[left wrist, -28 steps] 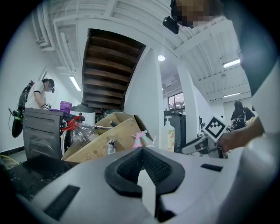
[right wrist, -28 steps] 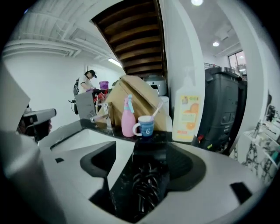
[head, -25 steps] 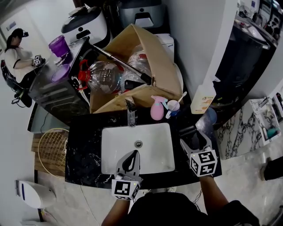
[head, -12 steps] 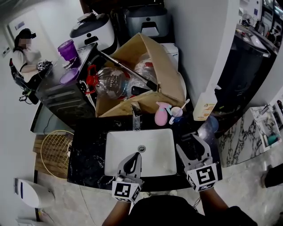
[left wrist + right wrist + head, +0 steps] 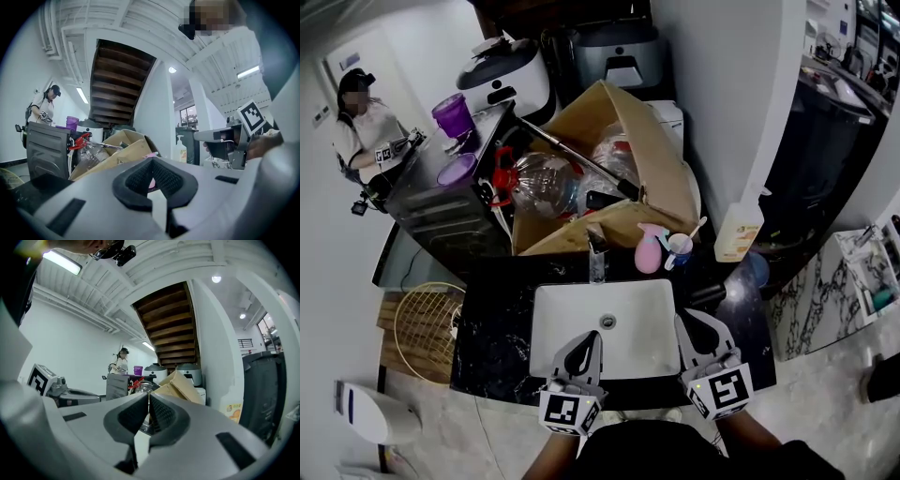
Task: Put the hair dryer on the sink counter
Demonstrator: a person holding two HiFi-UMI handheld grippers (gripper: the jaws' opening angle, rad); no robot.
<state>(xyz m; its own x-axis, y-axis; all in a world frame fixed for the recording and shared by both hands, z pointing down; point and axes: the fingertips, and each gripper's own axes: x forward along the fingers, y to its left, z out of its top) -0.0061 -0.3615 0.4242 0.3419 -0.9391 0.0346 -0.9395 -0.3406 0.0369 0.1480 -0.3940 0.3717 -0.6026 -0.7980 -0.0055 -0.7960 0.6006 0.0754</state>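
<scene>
Black stone counter (image 5: 492, 337) fills the foreground, with a white basin (image 5: 581, 309) sunk in its middle. At its near edge, both tools point away from the person. The left gripper (image 5: 592, 336) is over the front of the basin, its fingers clenched on nothing. The pink showing past them in the left gripper view is something distant. The right gripper (image 5: 686, 321) sits at the basin's right corner. Its fingers have just been closing and now meet with nothing between them.

Just ahead of those right fingertips and a little to the right, a dark shape lies flat on the counter. It reads as the hair dryer (image 5: 705, 295), apart from both tools. Its long axis seems to run along the counter toward a bluish round thing (image 5: 751, 272), though black on black blurs its outline. The right hand is clearly nearer; the left would have to cross the whole basin. With the dryer lying free on the counter, the placing looks finished.

Behind the basin stand a tap (image 5: 596, 258), a pink spray bottle (image 5: 649, 251), a cup (image 5: 679, 246) and a soap dispenser (image 5: 737, 230). Beyond them is an open cardboard box (image 5: 637, 141) of clutter, and at far left a person (image 5: 366, 131).
</scene>
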